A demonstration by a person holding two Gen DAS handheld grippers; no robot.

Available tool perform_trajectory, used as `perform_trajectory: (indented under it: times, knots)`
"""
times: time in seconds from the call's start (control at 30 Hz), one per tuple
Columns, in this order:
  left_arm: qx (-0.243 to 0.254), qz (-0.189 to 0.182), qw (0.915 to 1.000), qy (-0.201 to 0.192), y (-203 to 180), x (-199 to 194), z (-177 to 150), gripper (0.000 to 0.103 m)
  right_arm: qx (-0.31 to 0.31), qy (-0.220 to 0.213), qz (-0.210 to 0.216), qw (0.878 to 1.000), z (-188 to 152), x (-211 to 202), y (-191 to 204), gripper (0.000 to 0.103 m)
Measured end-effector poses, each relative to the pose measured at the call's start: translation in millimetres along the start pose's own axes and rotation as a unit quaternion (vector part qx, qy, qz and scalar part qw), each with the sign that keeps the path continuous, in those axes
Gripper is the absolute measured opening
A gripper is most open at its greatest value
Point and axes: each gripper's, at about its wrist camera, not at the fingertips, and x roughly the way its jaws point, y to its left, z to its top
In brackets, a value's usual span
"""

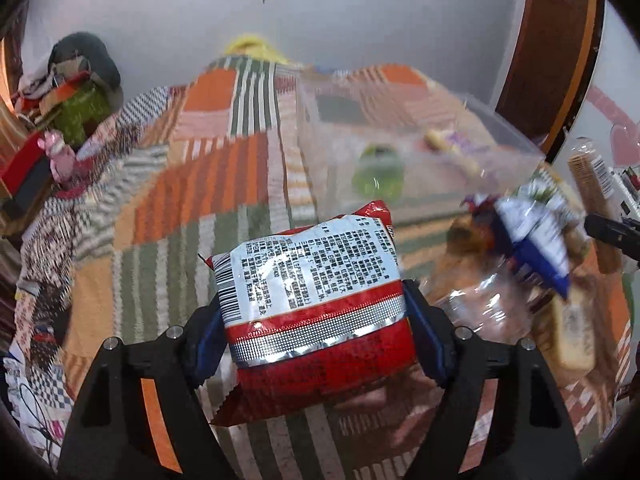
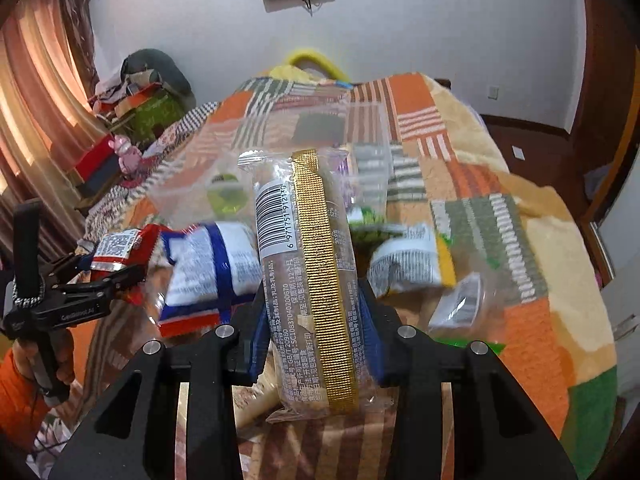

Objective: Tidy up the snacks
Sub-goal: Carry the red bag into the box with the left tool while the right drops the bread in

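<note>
My left gripper point(image 1: 316, 320) is shut on a red snack packet point(image 1: 316, 300) with a white printed back and a silver seal strip, held above the bed. In the right wrist view the left gripper point(image 2: 108, 272) shows at the left with the same red packet point(image 2: 120, 246). My right gripper point(image 2: 312, 320) is shut on a long brown packet with a gold seam point(image 2: 308, 264), held upright. A clear plastic bin point(image 1: 400, 136) lies ahead on the bed; it also shows in the right wrist view point(image 2: 280, 140). A green snack point(image 1: 378, 174) lies inside it.
A pile of loose snacks lies on the patchwork blanket point(image 1: 180, 200): a blue-and-white packet point(image 2: 208, 264), a white-and-yellow packet point(image 2: 408, 258), clear wrappers point(image 2: 460, 300). Clutter and boxes point(image 2: 136, 112) stand at the far left by the curtain. The bed's right edge drops to a wooden floor point(image 2: 532, 144).
</note>
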Motion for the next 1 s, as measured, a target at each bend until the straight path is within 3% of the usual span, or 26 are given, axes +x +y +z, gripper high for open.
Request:
perform_trajectory:
  times: [0.3, 0.57, 0.8, 1.0]
  knots:
    - [0.006, -0.027, 0.9972, -0.069, -18, -35, 45, 0.079, -0.002, -0.049, 0.006, 0.999, 38, -4, 7, 0.036]
    - [0.023, -0.042, 0.9945, -0.093, -42, -27, 80, 0.079, -0.003, -0.066, 0.009, 0.998, 70, 13, 13, 0.036]
    - [0.010, -0.058, 0.9956, -0.072, -51, 8, 107, 0.079, 0.002, -0.045, 0.002, 0.999, 85, 43, 12, 0.036]
    - [0.001, -0.065, 0.9969, -0.044, -59, 46, 121, 0.079, 0.010, -0.002, -0.004, 1.000, 90, 73, 3, 0.036]
